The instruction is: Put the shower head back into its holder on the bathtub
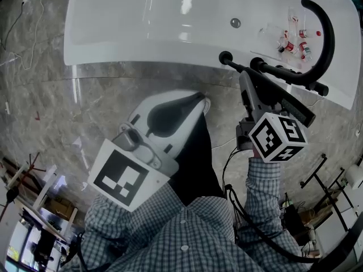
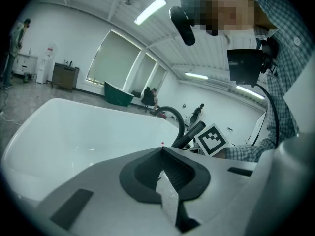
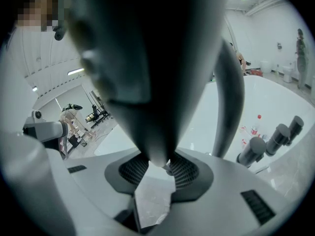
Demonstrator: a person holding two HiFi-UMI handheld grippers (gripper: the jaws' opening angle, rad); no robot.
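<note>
In my right gripper [image 1: 245,75] [image 3: 157,166] is the black shower head [image 1: 292,107]. The jaws are shut on its thin handle end, and its wide part looms dark and blurred [image 3: 133,58] over the right gripper view. It hangs just in front of the white bathtub's [image 1: 142,33] near rim, beside the black tap fittings [image 1: 283,72] [image 3: 252,149] and the curved black spout [image 1: 326,33]. I cannot tell which fitting is the holder. My left gripper [image 1: 199,100] [image 2: 162,151] is shut and empty, lower and left of the tub rim. From it I see the shower head [image 2: 193,132] off to the right.
Several small bottles [image 1: 295,41] stand on the tub's rim behind the spout. A drain fitting [image 1: 235,22] sits inside the tub. The floor is grey marble [image 1: 68,106]. Black cables [image 1: 238,197] trail beside the person's checked sleeve. Racks and gear stand at the floor's edges.
</note>
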